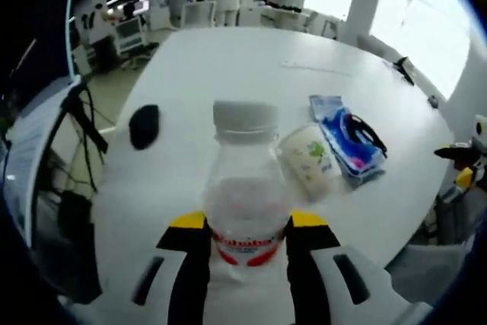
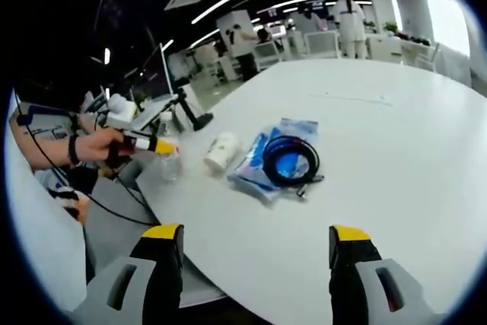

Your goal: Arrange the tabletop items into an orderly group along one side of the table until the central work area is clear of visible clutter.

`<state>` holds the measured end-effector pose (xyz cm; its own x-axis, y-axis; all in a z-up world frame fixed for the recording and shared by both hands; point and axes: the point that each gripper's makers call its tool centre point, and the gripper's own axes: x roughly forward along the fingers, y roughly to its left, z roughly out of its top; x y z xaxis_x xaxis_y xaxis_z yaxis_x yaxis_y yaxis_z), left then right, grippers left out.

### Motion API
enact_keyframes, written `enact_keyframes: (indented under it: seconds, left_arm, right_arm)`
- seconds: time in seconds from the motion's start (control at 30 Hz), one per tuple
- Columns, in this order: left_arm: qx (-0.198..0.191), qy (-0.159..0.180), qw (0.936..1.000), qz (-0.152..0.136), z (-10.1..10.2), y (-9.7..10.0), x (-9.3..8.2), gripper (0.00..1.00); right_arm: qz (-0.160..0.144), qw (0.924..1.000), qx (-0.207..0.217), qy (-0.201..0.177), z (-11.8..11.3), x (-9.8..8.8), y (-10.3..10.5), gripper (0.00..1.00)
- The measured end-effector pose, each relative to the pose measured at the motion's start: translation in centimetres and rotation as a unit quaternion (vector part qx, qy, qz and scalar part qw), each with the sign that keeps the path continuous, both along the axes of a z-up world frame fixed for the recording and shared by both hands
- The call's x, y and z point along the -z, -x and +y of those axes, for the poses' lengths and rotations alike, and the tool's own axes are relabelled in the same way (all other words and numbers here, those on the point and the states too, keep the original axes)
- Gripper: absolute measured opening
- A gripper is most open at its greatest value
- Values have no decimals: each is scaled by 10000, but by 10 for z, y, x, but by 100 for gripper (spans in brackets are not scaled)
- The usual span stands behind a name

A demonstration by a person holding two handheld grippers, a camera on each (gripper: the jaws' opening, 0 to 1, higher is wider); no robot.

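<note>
Bottle (image 1: 245,188), clear plastic with a white cap and red label, stands upright between the left gripper's (image 1: 247,226) yellow-tipped jaws, which clench it. Just beyond it to the right lies a tipped paper cup (image 1: 310,160), then a blue packet (image 1: 342,136) with a black cable on the white table (image 1: 228,58). In the right gripper view, the right gripper (image 2: 257,234) is spread wide, holding nothing; packet and cup lie ahead, and the bottle sits further left at the table edge.
</note>
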<state>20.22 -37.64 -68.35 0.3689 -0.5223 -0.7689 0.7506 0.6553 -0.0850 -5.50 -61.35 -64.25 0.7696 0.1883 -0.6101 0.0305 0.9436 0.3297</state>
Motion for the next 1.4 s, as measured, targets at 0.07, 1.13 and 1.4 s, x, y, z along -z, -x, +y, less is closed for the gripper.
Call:
enact_keyframes:
  seconds: [0.07,1.13,1.4]
  left_arm:
    - [39,-7,10000,-35,0,2,0,37]
    - [-31,-65,9995,-293,28,36,4,37]
    - [-66,-81,9991,-412,29,38,6,37]
  right_arm:
    - [11,10000,0,-4,1,1,2,80]
    - [97,9999,-68,-23,10,9,10,79]
    - [118,9999,-94,-29,13,9,11,79]
